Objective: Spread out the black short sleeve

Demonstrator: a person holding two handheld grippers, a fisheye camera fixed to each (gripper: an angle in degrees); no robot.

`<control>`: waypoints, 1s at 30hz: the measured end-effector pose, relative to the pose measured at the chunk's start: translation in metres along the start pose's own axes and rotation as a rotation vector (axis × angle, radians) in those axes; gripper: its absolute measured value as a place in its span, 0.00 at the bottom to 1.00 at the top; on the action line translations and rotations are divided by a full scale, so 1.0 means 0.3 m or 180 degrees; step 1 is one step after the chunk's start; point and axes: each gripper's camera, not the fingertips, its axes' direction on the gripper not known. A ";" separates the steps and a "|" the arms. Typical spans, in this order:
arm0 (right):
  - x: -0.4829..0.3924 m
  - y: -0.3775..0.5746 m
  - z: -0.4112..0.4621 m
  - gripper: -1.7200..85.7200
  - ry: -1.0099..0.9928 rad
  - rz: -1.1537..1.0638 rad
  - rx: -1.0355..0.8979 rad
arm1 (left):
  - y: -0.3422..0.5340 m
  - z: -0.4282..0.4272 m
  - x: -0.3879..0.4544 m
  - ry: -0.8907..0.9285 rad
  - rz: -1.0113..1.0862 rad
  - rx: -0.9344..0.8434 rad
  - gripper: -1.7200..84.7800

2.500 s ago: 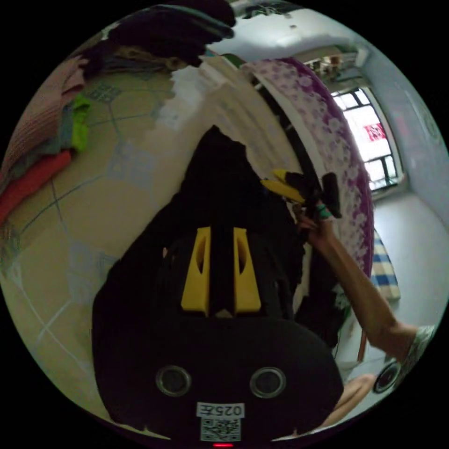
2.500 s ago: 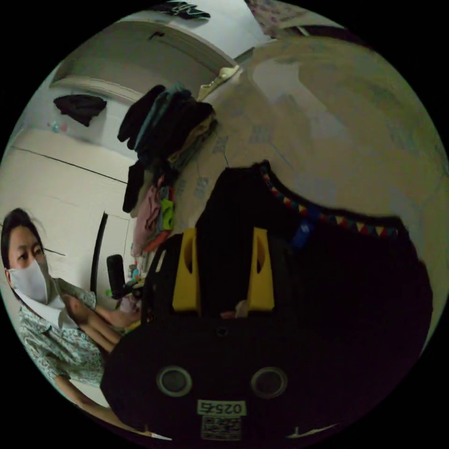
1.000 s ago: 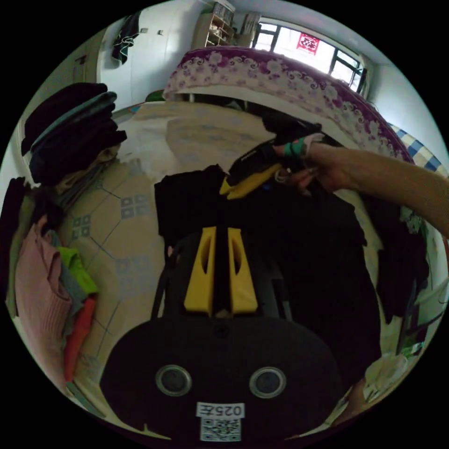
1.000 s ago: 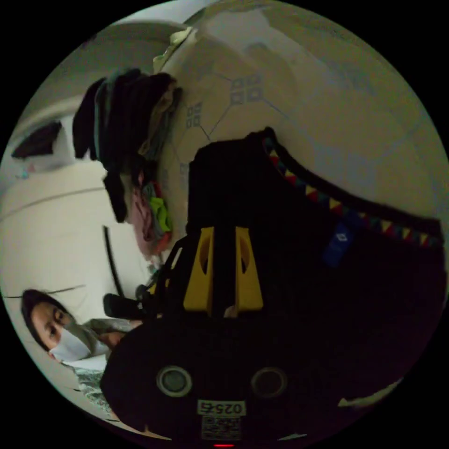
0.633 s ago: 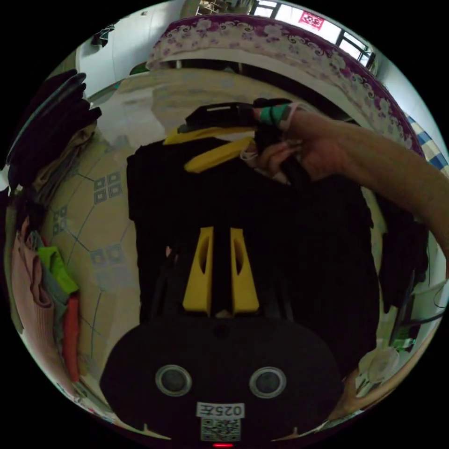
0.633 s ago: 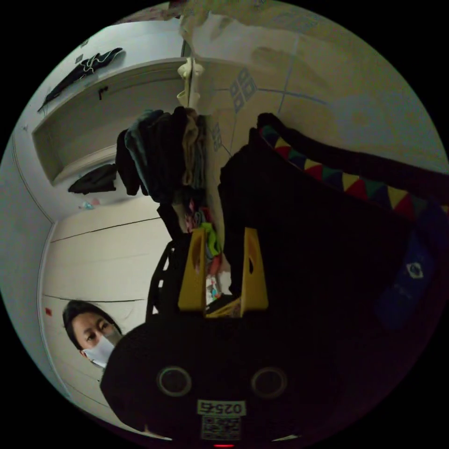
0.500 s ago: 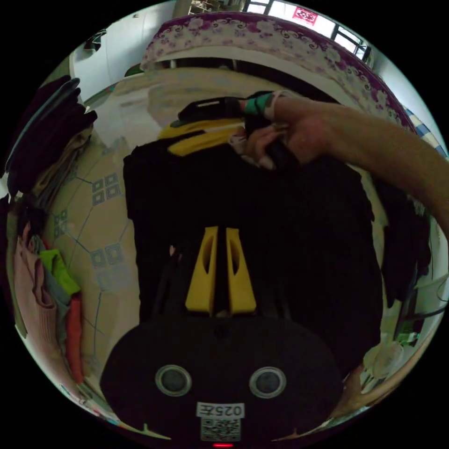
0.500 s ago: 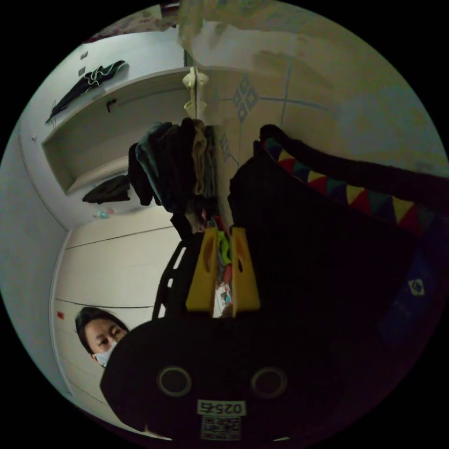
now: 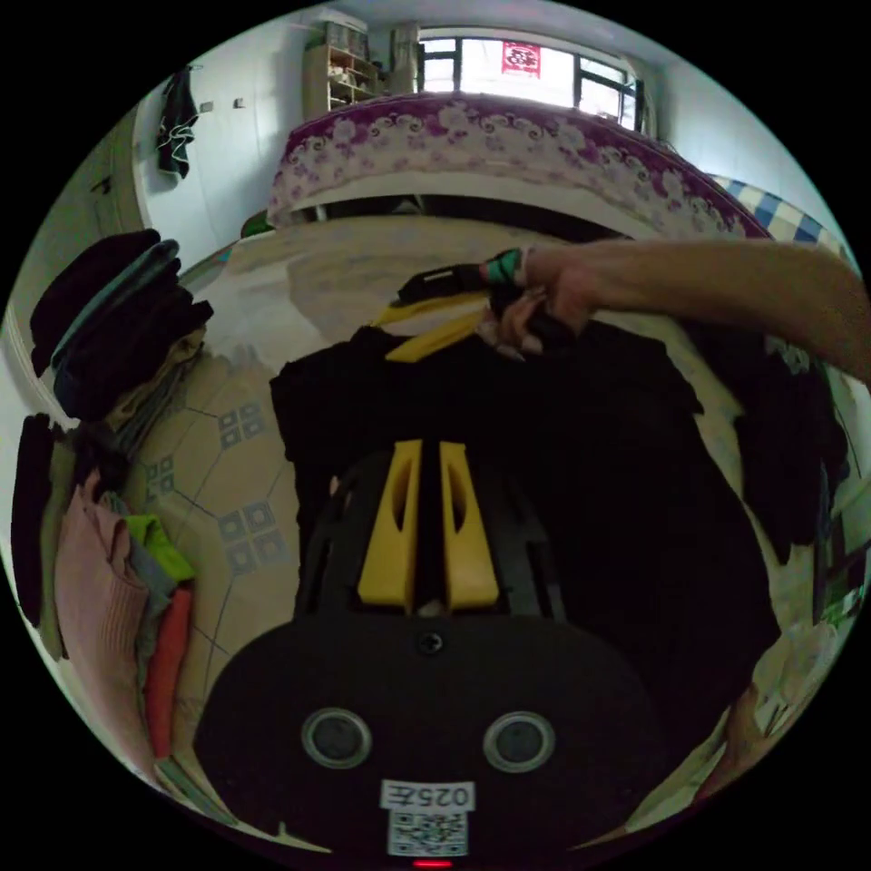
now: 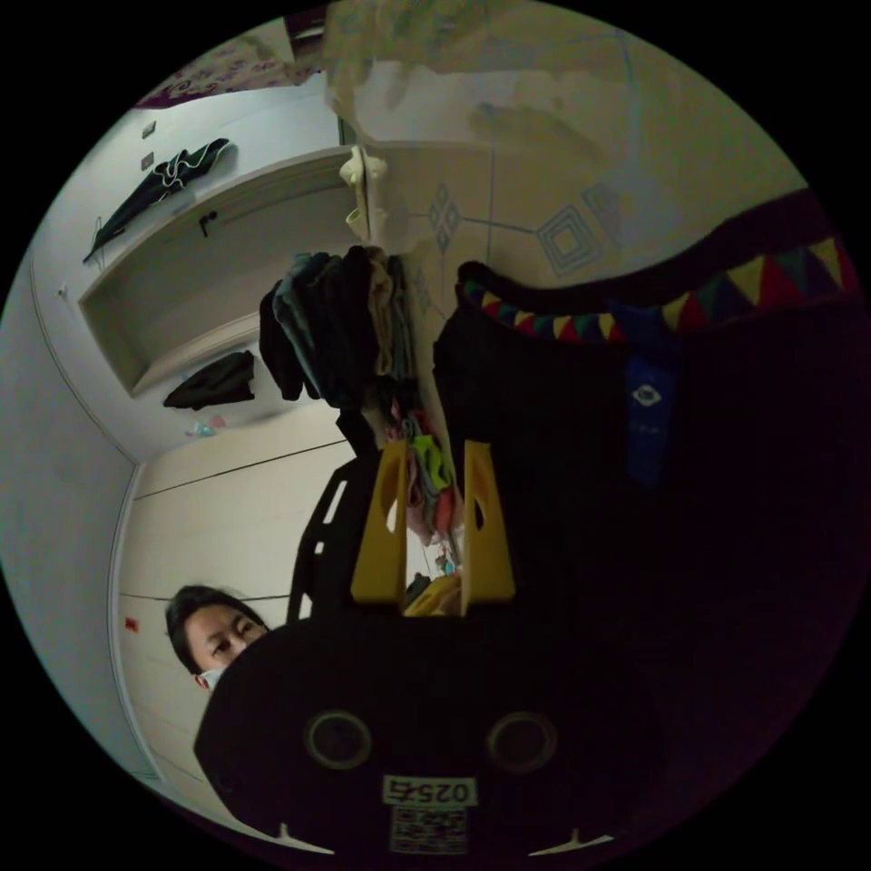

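Closest in the left gripper view, the left hand-held gripper (image 9: 426, 535): yellow jaws drawn close, just a thin dark strip between them, pinching the near part of the black short sleeve (image 9: 581, 472). Lies spread flat on the tiled floor (image 9: 227, 454) beneath and beyond those jaws, the near hem toward the camera and the collar at the far side. Over that far collar edge, the right hand-held gripper (image 9: 435, 313), held by a hand (image 9: 535, 304) reaching in from the right, jaws splayed apart and gripping nothing, tips just above or touching the cloth; cannot tell which. In the right gripper view, the same right hand-held gripper (image 10: 431, 535) up close with its jaws standing apart, and through the gap a pile of coloured clothes farther off. Beside it, the black short sleeve (image 10: 590, 508) with a collar trim (image 10: 562, 327) of coloured triangles and a blue label (image 10: 646, 408) just inside the collar, pale floor (image 10: 544, 181) beyond. Along the left edge of the floor in the left gripper view, a pink, green and orange pile (image 9: 118, 590), then a dark stack of folded clothes (image 9: 118, 318) farther back. At the right edge, a heap of dark clothes (image 9: 789, 454). Farthest off, a bed (image 9: 508, 145) under a purple flowered cover, and behind it a bright window (image 9: 517, 68).
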 end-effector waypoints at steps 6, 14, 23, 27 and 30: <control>-0.118 0.081 0.119 0.13 0.0049 0.0095 0.0025 | -0.085 0.254 0.028 -0.0135 -0.0153 -0.0644 0.04; -0.421 0.315 0.194 0.01 0.0356 -0.0214 0.0229 | -0.032 0.424 0.098 -0.0249 0.0081 -0.0568 0.00; -0.457 0.573 0.334 0.04 0.0491 -0.0369 0.0326 | 0.006 0.653 0.111 -0.0060 0.0138 -0.0795 0.00; -0.548 0.715 0.370 0.07 0.0342 -0.0552 0.0208 | 0.014 0.582 0.038 -0.0040 -0.0037 -0.0299 0.01; -0.628 0.862 0.358 0.07 0.0301 -0.0522 0.0056 | -0.062 0.593 -0.101 0.0027 -0.0186 0.0168 0.01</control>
